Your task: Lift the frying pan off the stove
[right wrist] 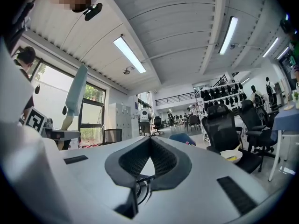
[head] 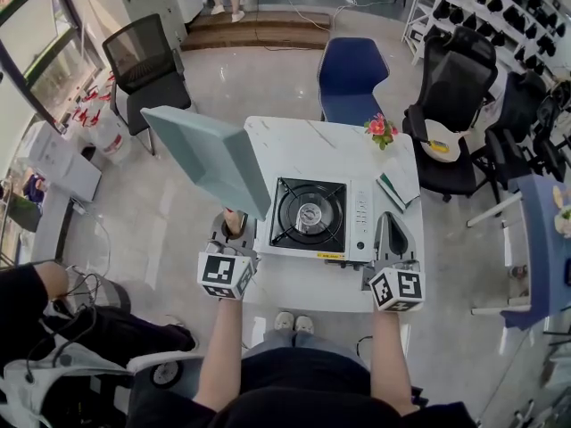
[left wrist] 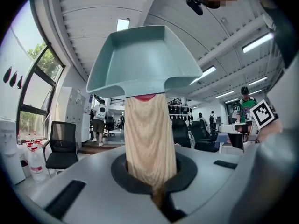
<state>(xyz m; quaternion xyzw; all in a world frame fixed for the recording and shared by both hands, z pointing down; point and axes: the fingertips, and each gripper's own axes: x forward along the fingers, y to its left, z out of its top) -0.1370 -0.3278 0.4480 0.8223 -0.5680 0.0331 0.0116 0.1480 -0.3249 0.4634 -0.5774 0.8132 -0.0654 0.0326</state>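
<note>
A teal square frying pan [head: 210,154] hangs in the air, tipped up steeply, left of and above the portable gas stove [head: 312,214]. My left gripper [head: 234,224] is shut on the pan's pale wooden handle [left wrist: 148,139]. In the left gripper view the pan [left wrist: 145,59] rises straight above the jaws against the ceiling. The stove's black burner is bare. My right gripper [head: 393,230] stands at the stove's right edge, pointing upward, shut with nothing in it [right wrist: 150,141]. In the right gripper view the pan [right wrist: 77,94] shows edge-on at the left.
The stove sits on a white marble-look table [head: 294,145]. A small pot of pink flowers [head: 382,129] and a green-edged notebook [head: 395,190] lie at its right side. A blue chair [head: 351,78] stands behind the table, with black office chairs [head: 455,87] to the right and another [head: 143,61] to the left.
</note>
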